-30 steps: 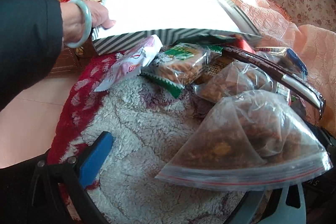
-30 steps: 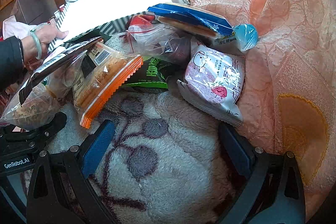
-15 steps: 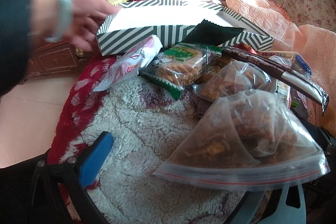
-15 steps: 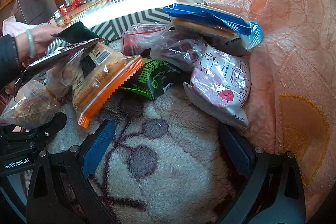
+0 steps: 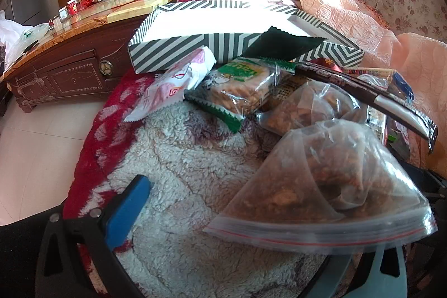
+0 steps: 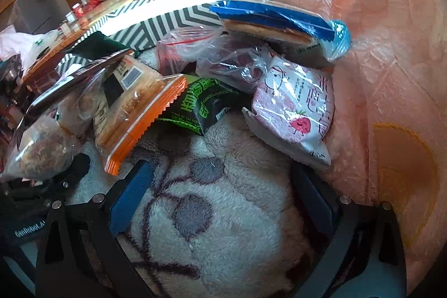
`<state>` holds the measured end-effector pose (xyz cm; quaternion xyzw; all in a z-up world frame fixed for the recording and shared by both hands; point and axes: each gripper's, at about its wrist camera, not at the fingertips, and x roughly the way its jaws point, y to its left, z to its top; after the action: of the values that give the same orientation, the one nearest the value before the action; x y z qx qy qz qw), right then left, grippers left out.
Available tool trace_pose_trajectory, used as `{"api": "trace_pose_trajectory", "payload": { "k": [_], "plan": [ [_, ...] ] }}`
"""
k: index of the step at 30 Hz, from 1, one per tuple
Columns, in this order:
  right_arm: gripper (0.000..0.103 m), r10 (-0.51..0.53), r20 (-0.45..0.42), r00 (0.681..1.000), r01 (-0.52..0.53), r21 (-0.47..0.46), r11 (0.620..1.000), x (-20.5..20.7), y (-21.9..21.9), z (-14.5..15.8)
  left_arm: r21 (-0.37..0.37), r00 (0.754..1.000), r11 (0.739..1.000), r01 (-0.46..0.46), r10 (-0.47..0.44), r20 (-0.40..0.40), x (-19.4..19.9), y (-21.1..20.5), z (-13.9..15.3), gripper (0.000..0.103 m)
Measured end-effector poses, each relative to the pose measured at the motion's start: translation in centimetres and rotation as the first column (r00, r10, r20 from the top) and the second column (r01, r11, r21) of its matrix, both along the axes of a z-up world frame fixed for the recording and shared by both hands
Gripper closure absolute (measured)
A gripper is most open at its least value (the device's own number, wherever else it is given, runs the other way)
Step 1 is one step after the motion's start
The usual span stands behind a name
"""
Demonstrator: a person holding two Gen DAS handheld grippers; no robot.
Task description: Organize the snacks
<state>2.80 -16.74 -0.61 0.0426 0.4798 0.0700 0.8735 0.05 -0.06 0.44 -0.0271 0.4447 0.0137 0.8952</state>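
The right claw [image 6: 220, 203] is spread wide over fleece, the pink strawberry packet [image 6: 293, 105] just ahead. The left claw [image 5: 237, 217] is also spread, a zip bag of snacks [image 5: 329, 186] lying over its right finger.

A fluffy white-and-red blanket [image 5: 178, 158] carried everything. On it, toward twelve o'clock, sat a striped box [image 5: 223, 27]; snack packets [image 5: 245, 85] were heaped before it, and a zip bag of snacks [image 5: 329, 186] lay at three o'clock.
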Motion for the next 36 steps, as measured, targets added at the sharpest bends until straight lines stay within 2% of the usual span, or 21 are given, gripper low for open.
{"api": "trace_pose_trajectory", "payload": {
  "k": [6,8,22,25,27,32,36],
  "plan": [
    [0.002,0.01,-0.144,0.99,-0.009,0.005,1.0,0.8,-0.1,0.4,0.0,1.0,1.0,0.0,0.0,0.0,0.0,0.0,0.0,0.0],
    [0.002,0.005,-0.162,0.987,-0.003,0.014,1.0,0.6,-0.1,0.7,0.012,1.0,1.0,0.0,0.0,-0.001,-0.1,0.0,-0.5,0.0],
    [0.002,0.022,-0.153,0.988,-0.023,-0.007,1.0,-0.3,1.0,0.3,0.008,1.0,1.0,0.001,-0.001,-0.004,0.0,0.0,-0.4,0.0],
    [0.002,0.017,-0.155,0.988,-0.017,0.003,1.0,-0.6,0.7,0.5,0.007,0.999,0.999,0.032,-0.032,-0.019,0.1,0.1,-0.2,0.0],
    [0.002,0.004,-0.16,0.987,-0.003,0.006,1.0,-0.8,0.5,0.9,0.008,0.997,0.998,0.067,-0.067,-0.03,0.1,0.3,0.0,0.0],
    [0.002,0.009,-0.142,0.99,-0.01,-0.001,1.0,-2.1,0.6,2.0,0.02,0.998,0.998,0.062,-0.062,-0.025,-0.9,1.1,1.3,0.004],
    [0.002,0.033,-0.096,0.995,-0.034,-0.013,0.999,-3.2,0.8,3.7,0.013,0.997,0.997,0.079,-0.079,-0.003,-1.8,1.9,2.9,0.004]
  ]
}}
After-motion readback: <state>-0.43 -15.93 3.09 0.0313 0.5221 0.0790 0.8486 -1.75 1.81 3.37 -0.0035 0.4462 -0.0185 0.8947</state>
